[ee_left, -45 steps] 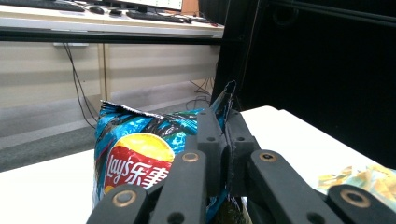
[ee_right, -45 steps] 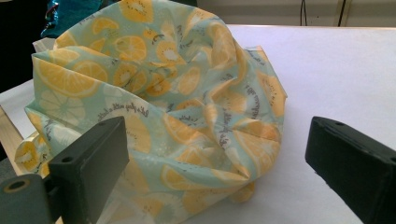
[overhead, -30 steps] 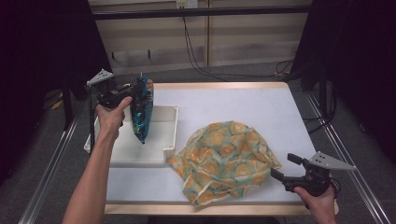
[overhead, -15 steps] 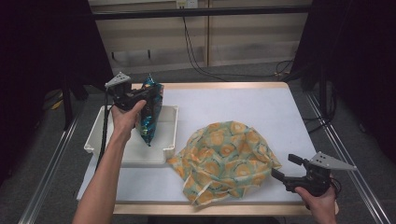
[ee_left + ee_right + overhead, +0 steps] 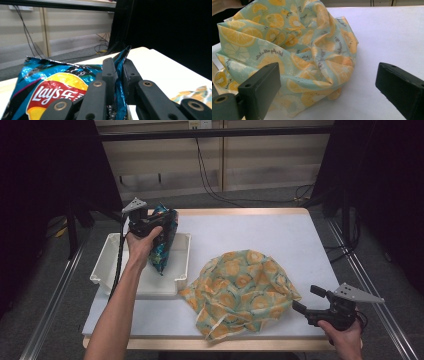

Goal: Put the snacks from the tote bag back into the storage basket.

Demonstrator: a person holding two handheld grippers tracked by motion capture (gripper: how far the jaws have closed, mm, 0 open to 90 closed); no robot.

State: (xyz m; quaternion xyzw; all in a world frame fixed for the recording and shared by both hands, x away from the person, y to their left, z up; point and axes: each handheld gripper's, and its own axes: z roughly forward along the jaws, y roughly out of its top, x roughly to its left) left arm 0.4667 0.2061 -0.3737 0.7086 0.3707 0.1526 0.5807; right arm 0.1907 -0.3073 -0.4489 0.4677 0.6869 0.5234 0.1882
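While clamped in left gripper [image 5: 119, 72], chip bag [image 5: 163, 240] seemingly hangs.

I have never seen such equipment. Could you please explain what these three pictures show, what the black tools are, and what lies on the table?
A person holds a handheld two-jaw tool in each hand. One picture looks down from above; the other two come from small cameras riding on each tool. The left gripper is shut on the top edge of a blue chip bag, held above a white tray. The right gripper is open, its jaws wide apart, beside a crumpled orange-print cloth lying on the white table.
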